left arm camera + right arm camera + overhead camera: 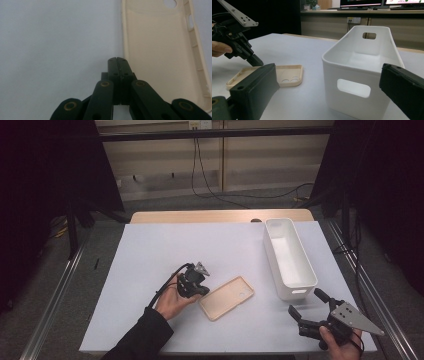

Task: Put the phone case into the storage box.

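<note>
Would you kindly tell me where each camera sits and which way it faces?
High view: above the person's side, facing forward and down on the table; forearm, hands, left tool and right tool show.
Left gripper view: on the left tool, facing down at the case; shut jaws show.
Right gripper view: on the right tool, level toward the bin; open jaws show.
All three share the case.

phone case point(162, 50) cut off at top and right edges | white bin point(359, 72) base cut off
</note>
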A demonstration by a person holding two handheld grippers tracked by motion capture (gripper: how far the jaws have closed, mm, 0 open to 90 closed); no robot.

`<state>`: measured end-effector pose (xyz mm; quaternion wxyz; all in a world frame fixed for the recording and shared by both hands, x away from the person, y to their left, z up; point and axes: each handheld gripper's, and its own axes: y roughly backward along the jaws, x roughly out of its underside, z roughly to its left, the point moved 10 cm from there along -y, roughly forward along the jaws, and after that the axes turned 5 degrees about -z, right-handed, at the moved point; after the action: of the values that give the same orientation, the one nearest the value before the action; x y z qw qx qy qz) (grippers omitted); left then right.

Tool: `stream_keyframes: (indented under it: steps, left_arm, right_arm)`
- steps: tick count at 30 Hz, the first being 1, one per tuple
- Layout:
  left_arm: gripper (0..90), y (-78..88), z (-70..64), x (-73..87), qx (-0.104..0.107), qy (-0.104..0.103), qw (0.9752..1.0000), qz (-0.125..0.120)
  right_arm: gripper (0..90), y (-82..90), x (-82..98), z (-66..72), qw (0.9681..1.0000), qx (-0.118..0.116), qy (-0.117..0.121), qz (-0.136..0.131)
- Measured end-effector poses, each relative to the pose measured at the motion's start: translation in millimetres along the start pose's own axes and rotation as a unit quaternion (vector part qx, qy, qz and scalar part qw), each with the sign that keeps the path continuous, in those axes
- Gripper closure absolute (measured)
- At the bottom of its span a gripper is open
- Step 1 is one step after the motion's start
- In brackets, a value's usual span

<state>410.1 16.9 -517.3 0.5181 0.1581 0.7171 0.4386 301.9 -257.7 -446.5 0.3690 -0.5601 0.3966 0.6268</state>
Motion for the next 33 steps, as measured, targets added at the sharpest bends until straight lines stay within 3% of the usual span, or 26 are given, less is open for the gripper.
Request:
stream_keyframes:
  steps: [7,8,9,10,11,12,15,22,24,27,33]
  left_arm:
    - [90.0,0.9,-5.4,1.5,-0.001,-0.016,0.9999,0.005]
    - [90.0,-0.2,-7.9,0.5,0.001,-0.005,1.0,-0.001]
    - [90.0,0.6,-7.6,1.7,0.002,-0.015,0.9999,0.005]
    - [90.0,-0.1,-9.3,0.8,0.003,-0.007,1.0,-0.002]
    - [90.0,0.8,-9.3,1.9,0.007,-0.015,0.9999,0.004]
    - [90.0,-0.2,-10.8,0.9,0.005,-0.005,1.0,-0.004]
    - [90.0,0.7,-12.0,2.1,0.008,-0.018,0.9998,0.005]
    - [90.0,-0.3,-15.3,1.5,0.01,-0.017,0.9998,0.001]
    - [90.0,-0.8,-16.3,1.1,0.017,-0.009,0.9998,-0.005]
    - [90.0,-2.5,-18.7,-1.0,0.013,-0.011,0.9998,-0.01]
    - [90.0,-2.0,-19.4,0.3,0.027,-0.019,0.9994,-0.012]
  right_arm:
    - [0.9,0.0,-0.2,0.6,1.0,-0.002,0.001,-0.001]
    - [0.9,0.0,-0.2,0.5,1.0,-0.001,0.0,0.0]
    - [0.9,0.0,-0.1,0.3,1.0,-0.001,0.0,0.0]
    - [0.9,0.0,-0.1,0.3,1.0,-0.001,0.0,0.0]
    - [0.9,0.0,-0.2,0.4,1.0,-0.001,0.0,-0.001]
    - [0.9,0.0,-0.4,0.6,1.0,-0.002,-0.001,-0.001]
    - [0.9,-0.1,-0.3,0.8,1.0,-0.002,0.001,-0.001]
    - [0.9,-0.3,-0.4,1.1,1.0,-0.003,0.001,-0.001]
    - [0.9,-0.4,-0.3,1.1,1.0,-0.003,0.002,-0.001]
    - [0.9,-0.6,-0.1,1.0,1.0,-0.003,0.001,0.0]
    - [0.9,-0.7,0.2,1.3,1.0,-0.004,0.002,0.001]
